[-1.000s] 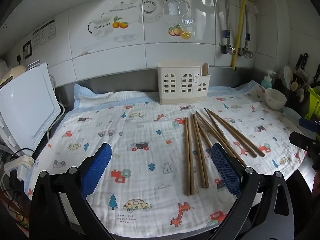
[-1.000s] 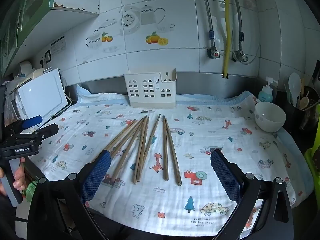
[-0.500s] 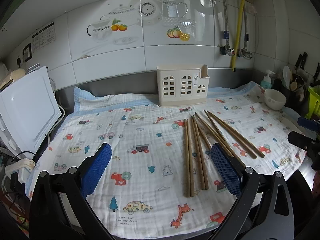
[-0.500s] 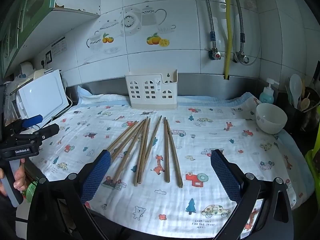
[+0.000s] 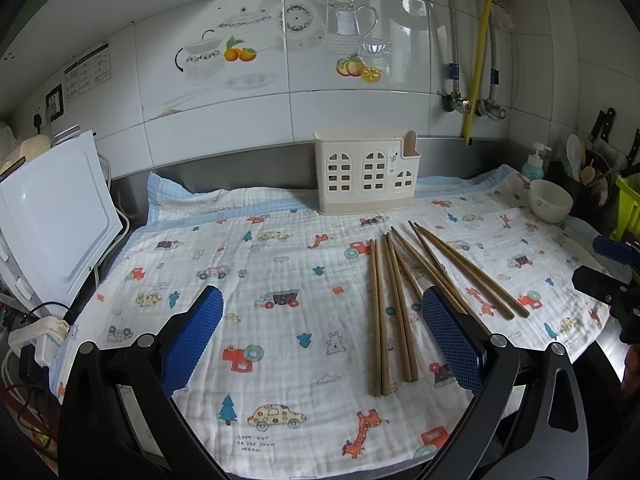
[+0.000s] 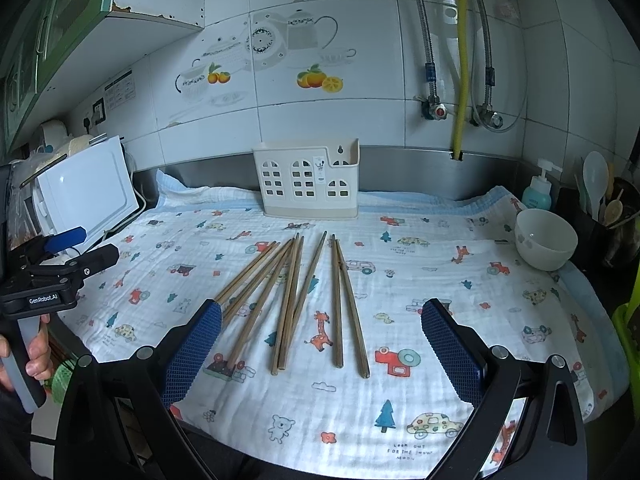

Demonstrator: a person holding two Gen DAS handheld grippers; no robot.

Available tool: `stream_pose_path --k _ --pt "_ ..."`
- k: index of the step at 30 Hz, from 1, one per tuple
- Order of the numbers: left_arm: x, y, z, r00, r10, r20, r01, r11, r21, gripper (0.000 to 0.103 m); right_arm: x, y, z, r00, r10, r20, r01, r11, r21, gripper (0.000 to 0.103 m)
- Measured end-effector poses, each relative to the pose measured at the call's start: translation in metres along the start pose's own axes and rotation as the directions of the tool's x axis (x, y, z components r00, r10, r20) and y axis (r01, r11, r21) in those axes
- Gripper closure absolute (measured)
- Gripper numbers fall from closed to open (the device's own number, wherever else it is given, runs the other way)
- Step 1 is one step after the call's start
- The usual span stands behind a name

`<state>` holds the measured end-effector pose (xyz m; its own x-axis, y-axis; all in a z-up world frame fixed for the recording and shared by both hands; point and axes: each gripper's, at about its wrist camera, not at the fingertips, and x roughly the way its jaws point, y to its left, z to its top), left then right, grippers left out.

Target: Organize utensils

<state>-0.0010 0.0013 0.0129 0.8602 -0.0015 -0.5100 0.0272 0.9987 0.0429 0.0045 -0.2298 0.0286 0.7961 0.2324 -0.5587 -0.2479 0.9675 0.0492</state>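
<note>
Several brown wooden chopsticks (image 6: 296,292) lie fanned out on the patterned cloth (image 6: 440,288); they also show in the left wrist view (image 5: 404,300). A cream utensil holder (image 6: 310,182) with window cut-outs stands upright at the back against the wall, also seen in the left wrist view (image 5: 366,178). My left gripper (image 5: 320,340) is open and empty, near the front edge, left of the chopsticks. My right gripper (image 6: 320,352) is open and empty, hovering in front of the near ends of the chopsticks. Each gripper shows at the edge of the other's view.
A white bowl (image 6: 546,238) sits on the cloth at the right. A soap bottle (image 6: 538,188) and a dark pot of spoons (image 6: 608,208) stand behind it. A white appliance (image 5: 52,216) with cables is at the left. Pipes run down the tiled wall.
Both grippers have drifted slightly; the views shift a little. Nothing was taken hold of and the chopsticks have not moved.
</note>
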Motion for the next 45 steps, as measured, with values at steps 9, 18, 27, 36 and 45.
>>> stream_pose_path --k 9,18,27,36,45 --pt "-0.001 0.0 -0.001 1.0 -0.012 -0.006 0.012 1.0 0.002 0.005 0.0 -0.001 -0.002 1.0 0.002 0.004 -0.002 1.0 0.011 0.006" --pt "0.0 -0.001 -0.003 1.0 -0.011 -0.009 0.011 1.0 -0.004 0.005 -0.001 -0.002 -0.002 1.0 0.002 0.008 -0.002 1.0 0.012 0.006" --pt "-0.001 -0.004 -0.005 1.0 -0.008 0.0 0.008 1.0 0.001 0.005 -0.002 -0.003 -0.002 1.0 0.002 0.01 -0.002 1.0 0.012 0.006" --pt "0.001 0.003 -0.005 1.0 -0.009 -0.005 0.009 0.999 -0.034 0.005 0.001 -0.003 -0.003 1.0 0.004 -0.002 -0.004 1.0 0.015 0.006" --pt "0.009 0.007 -0.007 1.0 -0.005 -0.01 0.005 0.999 -0.045 0.005 0.006 -0.005 -0.004 1.0 -0.004 -0.005 0.004 1.0 0.023 0.007"
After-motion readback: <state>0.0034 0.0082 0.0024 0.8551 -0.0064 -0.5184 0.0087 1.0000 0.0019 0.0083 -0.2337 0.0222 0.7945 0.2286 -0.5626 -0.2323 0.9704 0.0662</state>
